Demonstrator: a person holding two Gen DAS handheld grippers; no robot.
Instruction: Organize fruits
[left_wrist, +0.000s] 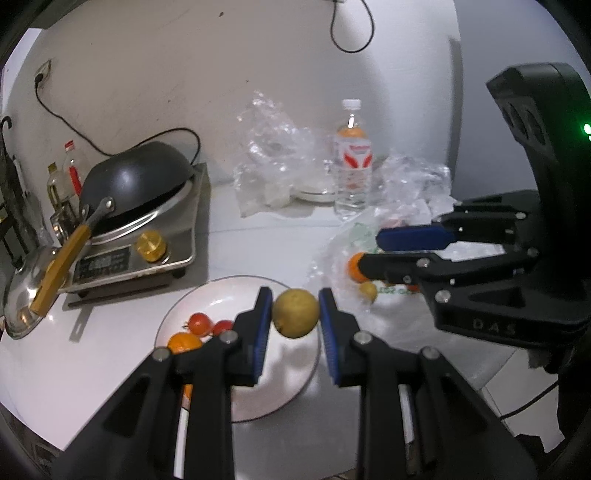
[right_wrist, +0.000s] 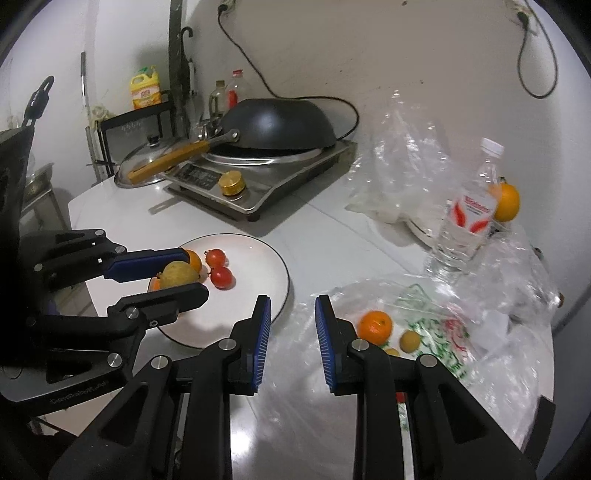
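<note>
My left gripper (left_wrist: 295, 295) is shut on a yellow-green pear-like fruit (left_wrist: 295, 313) and holds it just above the right part of a white plate (left_wrist: 288, 369). On the plate lie two red tomatoes (left_wrist: 199, 323) and an orange (left_wrist: 183, 341). The right wrist view shows that gripper (right_wrist: 192, 273) with the fruit (right_wrist: 177, 275) over the plate (right_wrist: 251, 258). My right gripper (right_wrist: 293, 301) is shut with nothing between its pads, near the plate's right rim. An orange (right_wrist: 375, 325) and a small yellow fruit (right_wrist: 410, 340) lie on a clear plastic bag (right_wrist: 461, 332).
A water bottle (right_wrist: 469, 218) stands behind the bag with another orange (right_wrist: 506, 202) behind it. An induction stove (left_wrist: 147, 251) with an upturned black wok (left_wrist: 136, 177) sits at the back left, a pan lid beside it. Crumpled clear bags lie against the wall.
</note>
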